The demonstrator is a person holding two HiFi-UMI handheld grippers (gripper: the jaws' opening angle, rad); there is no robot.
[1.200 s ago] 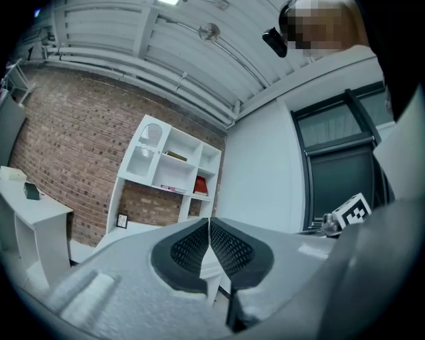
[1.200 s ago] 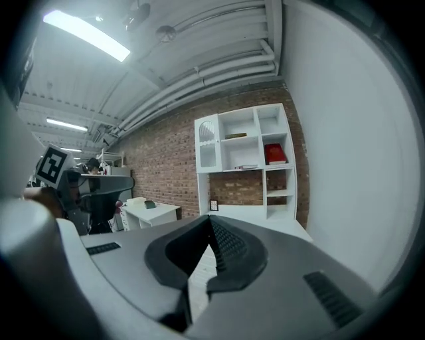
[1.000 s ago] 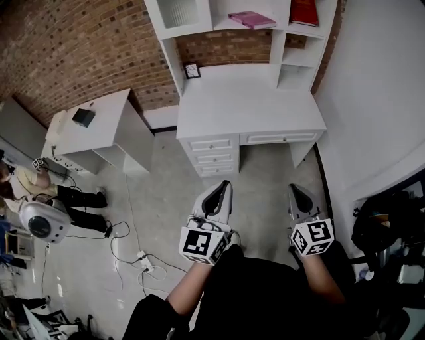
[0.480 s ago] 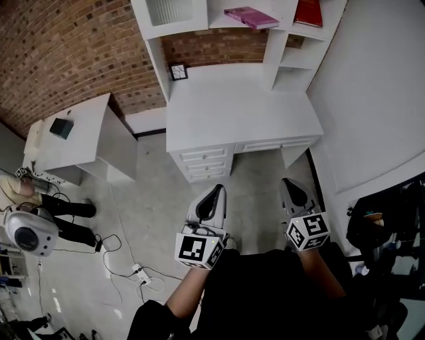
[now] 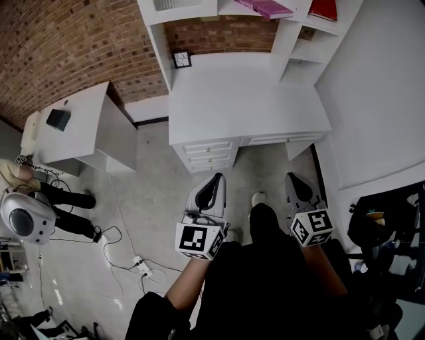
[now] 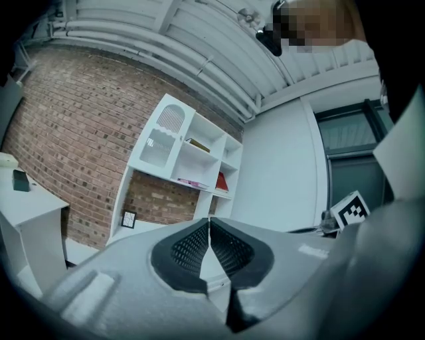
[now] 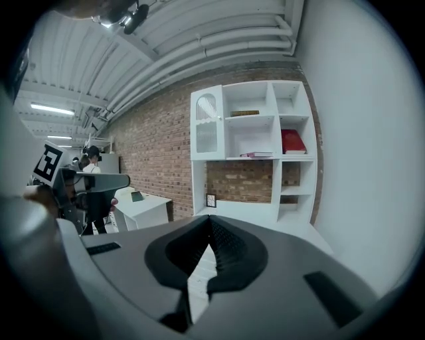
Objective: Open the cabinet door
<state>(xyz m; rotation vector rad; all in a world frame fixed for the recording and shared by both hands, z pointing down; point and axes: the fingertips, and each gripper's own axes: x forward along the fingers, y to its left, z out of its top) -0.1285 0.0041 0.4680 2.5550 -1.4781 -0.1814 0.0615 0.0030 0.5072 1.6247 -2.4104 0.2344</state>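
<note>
Both cubes carry only black-and-white square markers, no letters: the left cube (image 5: pixel 199 240) and the right cube (image 5: pixel 312 228). The red book (image 7: pixel 292 141) and the pink book (image 5: pixel 269 8) show no print that can be read, and the small frame (image 5: pixel 182 60) on the desk is too small to make out.

The left gripper (image 5: pixel 217 177) has its jaws pressed together with nothing between them; its own view shows the ribbed pads meeting. The right gripper (image 5: pixel 293 176) is likewise closed and empty. Both point to 12 o'clock, at the desk (image 5: pixel 246 99), well short of it.

The door (image 7: pixel 207 123), white with an arched slatted panel, is closed. It fills the upper left bay of the shelf unit (image 7: pixel 291 192) on the desk. In the head view it sits at 12 o'clock, cut by the top edge. The drawers (image 5: pixel 209 154) lie just beyond the left gripper's tip. A side table (image 5: pixel 73 129) with a dark box (image 5: pixel 58 119) stands at 10 o'clock.

Against a second ago, the desk sits larger in the head view and its front edge is nearer the grippers. The shelves have slid further off the top edge. A shoe (image 5: pixel 257 198) now shows between the grippers. The jaws are as tightly closed as before.
</note>
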